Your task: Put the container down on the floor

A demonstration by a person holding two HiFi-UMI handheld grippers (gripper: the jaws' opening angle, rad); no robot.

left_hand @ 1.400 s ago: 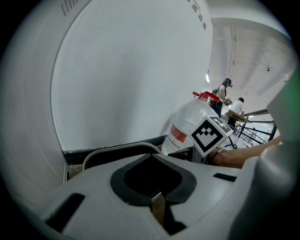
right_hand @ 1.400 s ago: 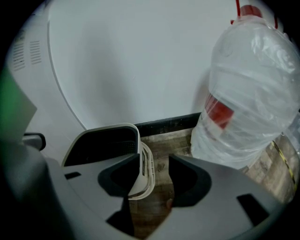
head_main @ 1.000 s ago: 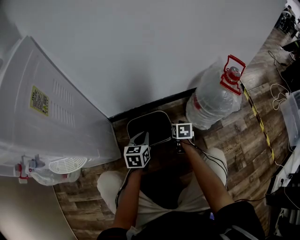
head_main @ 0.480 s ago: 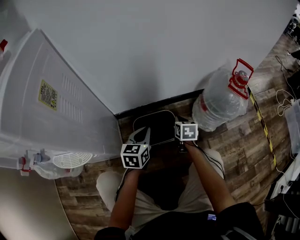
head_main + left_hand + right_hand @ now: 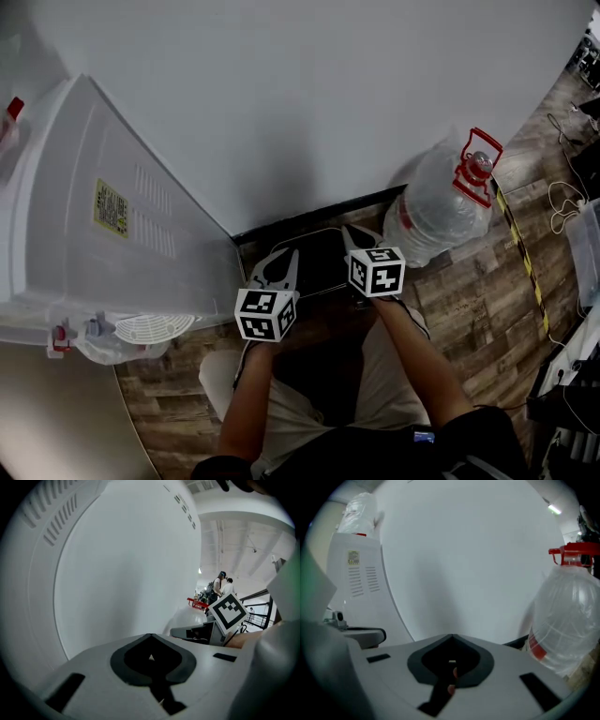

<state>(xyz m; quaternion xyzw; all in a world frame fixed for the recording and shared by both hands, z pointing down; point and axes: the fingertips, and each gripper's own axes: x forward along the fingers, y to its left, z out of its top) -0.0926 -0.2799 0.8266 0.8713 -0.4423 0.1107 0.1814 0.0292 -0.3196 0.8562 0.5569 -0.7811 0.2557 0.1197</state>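
Well, I'm kneeling on a wood-patterned floor that runs up to a plain white wall, with a black baseboard along the join.

At the left end of the baseboard stands a white water dispenser, its side close by my left arm. At the right end stands a big clear water bottle with a red handle cap. Between those two the floor is a narrow bay. Right of the bottle, away from the baseboard, the floor opens out, crossed by a yellow-and-black tape and some loose cables.

The container, dark with a pale rim, lies flat on the floor, its far side right against the baseboard, between dispenser and bottle.

My left tool shows over the container's near left corner, pointing towards the baseboard. Its jaws are together with nothing between them, and its own view looks only at the wall and the dispenser's side.

My right tool shows over the container's right edge. Its jaws have just been closing and are now together, empty, with the wall and the bottle ahead of them.

From the head view I cannot tell whether either tip touches the container.
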